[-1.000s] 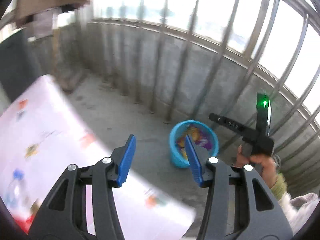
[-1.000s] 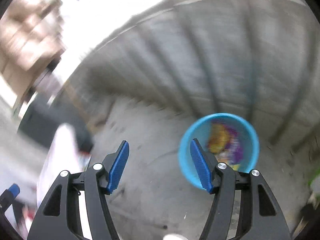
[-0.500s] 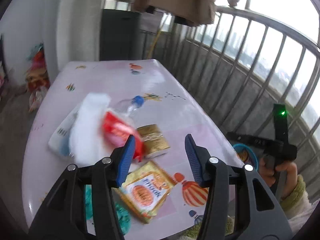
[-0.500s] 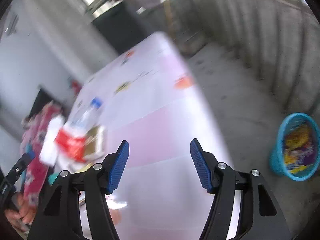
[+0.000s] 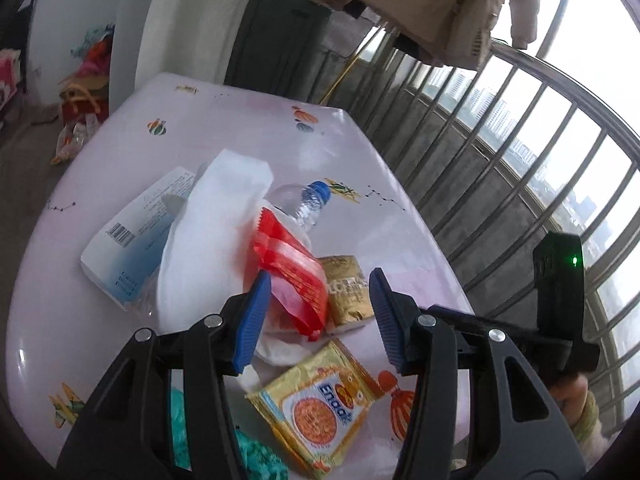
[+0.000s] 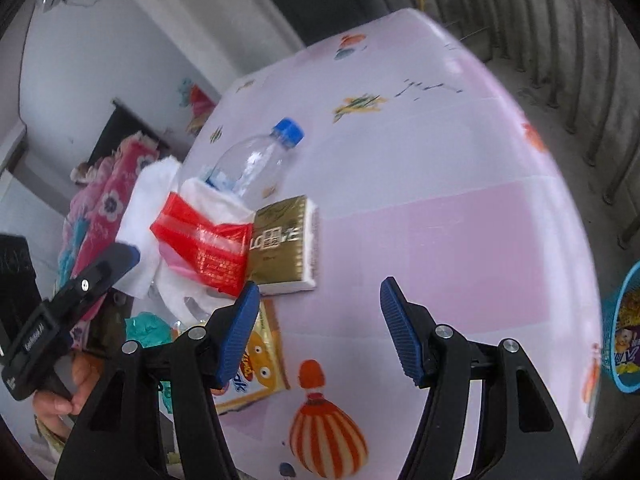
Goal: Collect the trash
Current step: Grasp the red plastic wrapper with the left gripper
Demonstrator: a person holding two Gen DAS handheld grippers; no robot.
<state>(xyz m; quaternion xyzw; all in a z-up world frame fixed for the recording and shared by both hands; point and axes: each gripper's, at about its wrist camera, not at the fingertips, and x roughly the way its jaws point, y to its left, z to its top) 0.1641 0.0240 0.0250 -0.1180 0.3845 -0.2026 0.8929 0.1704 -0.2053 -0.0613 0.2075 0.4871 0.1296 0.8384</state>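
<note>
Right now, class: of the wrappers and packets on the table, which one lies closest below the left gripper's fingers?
The yellow snack packet with the orange circle; the gold packet and red wrapper lie farther up the table.

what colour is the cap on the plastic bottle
Blue. The bottle cap shows best in the right wrist view, on the clear plastic bottle.
</note>
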